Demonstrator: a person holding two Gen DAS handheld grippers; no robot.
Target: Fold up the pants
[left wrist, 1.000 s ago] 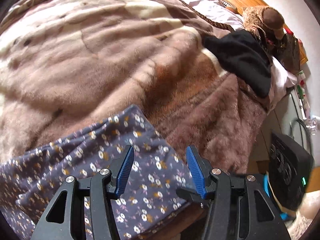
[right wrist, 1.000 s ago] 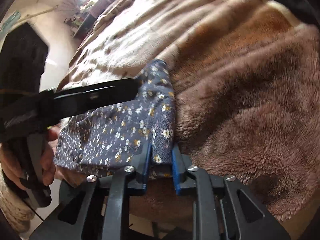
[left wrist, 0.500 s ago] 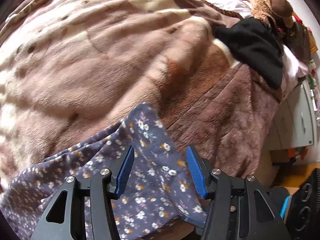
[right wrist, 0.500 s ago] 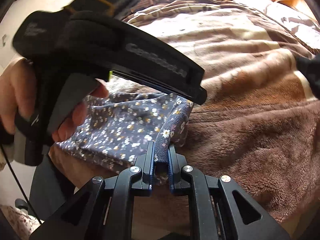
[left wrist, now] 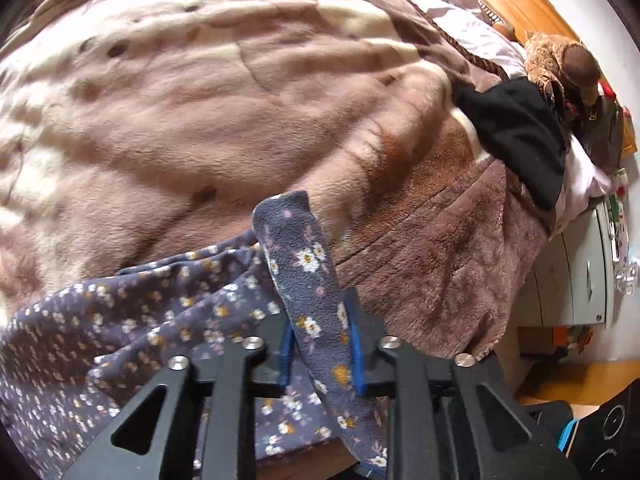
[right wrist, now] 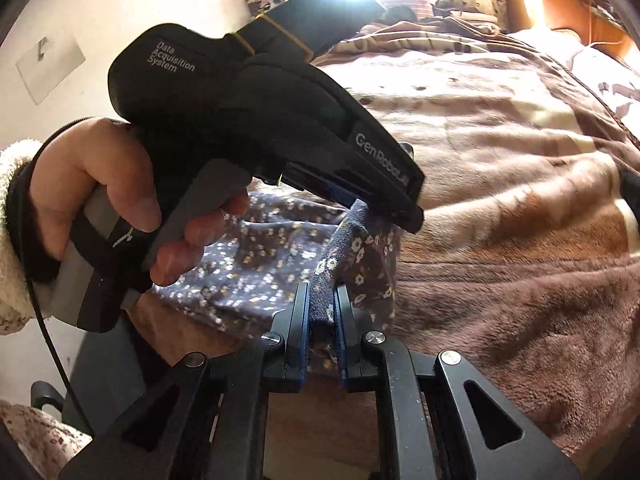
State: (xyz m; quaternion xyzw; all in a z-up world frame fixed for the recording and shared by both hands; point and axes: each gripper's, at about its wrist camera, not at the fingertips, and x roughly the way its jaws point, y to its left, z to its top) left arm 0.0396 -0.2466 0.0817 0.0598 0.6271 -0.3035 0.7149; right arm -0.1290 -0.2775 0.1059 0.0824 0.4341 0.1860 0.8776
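We held the floral pants (left wrist: 168, 320) at the near edge of the bed, on the brown plush blanket (left wrist: 224, 104). In the left wrist view our left gripper (left wrist: 320, 344) had just been closing its jaws, and a raised fold of the pants stood between the blue pads, which pressed it from both sides; the fold rose toward twelve o'clock above the jaws, while the rest of the garment spread out toward eight o'clock across the blanket. In the right wrist view our right gripper (right wrist: 323, 312) had its jaws clamped together on another ridge of the same fabric, a narrow strip pinched tight between them. From that view the left gripper's black body sat at about eleven o'clock, held by our left hand (right wrist: 100, 196) in a fleecy cuff, its tip meeting the cloth just above the right jaws. The two grips lay near each other on the same corner of the pants. Farther off, at about two o'clock in the left wrist view, a black garment (left wrist: 516, 132) lay on the blanket beside a brown stuffed toy (left wrist: 560, 60), well apart from the pants.
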